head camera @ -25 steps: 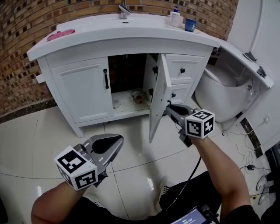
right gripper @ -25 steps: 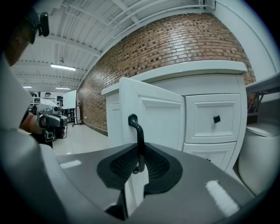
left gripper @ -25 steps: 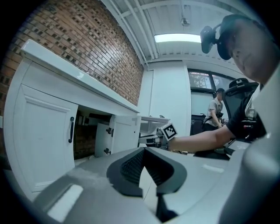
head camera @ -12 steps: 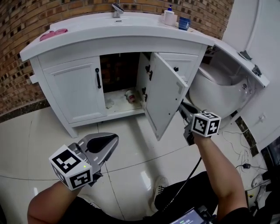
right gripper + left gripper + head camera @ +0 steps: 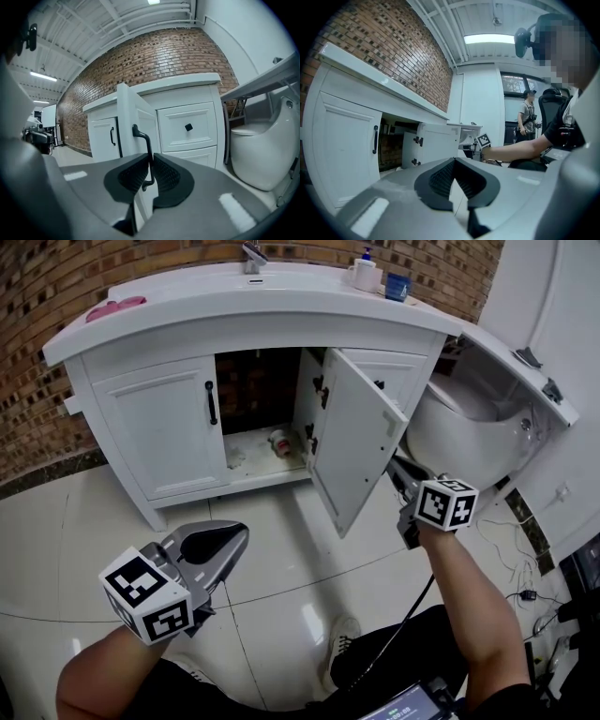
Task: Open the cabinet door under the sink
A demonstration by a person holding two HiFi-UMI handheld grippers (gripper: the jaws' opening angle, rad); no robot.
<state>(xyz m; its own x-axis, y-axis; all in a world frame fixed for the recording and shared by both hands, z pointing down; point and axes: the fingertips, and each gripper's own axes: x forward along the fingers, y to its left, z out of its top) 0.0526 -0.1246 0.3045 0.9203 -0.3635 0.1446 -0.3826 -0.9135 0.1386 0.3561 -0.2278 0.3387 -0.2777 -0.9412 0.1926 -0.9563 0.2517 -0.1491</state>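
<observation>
The white vanity (image 5: pixel 159 427) under the sink has its right-hand door (image 5: pixel 352 451) swung wide, out toward me. My right gripper (image 5: pixel 396 472) is at that door's outer face, shut on its black handle (image 5: pixel 146 145), which runs up between the pads in the right gripper view. The left-hand door, with its black handle (image 5: pixel 212 402), stays closed. My left gripper (image 5: pixel 232 538) hangs low over the floor tiles in front of the vanity, shut and holding nothing. From the left gripper view the open door (image 5: pixel 436 145) shows beyond the jaws.
A small roll-like item (image 5: pixel 279 442) lies inside the cabinet. A toilet (image 5: pixel 469 427) stands close on the right of the open door. A soap bottle (image 5: pixel 366 276), a blue cup (image 5: pixel 397 287) and a pink item (image 5: pixel 108 307) sit on the counter. Cables (image 5: pixel 525 559) trail on the floor.
The right gripper has drawn the door by its handle from about half open to wide open, moving right. The left gripper has stayed low and shut.
</observation>
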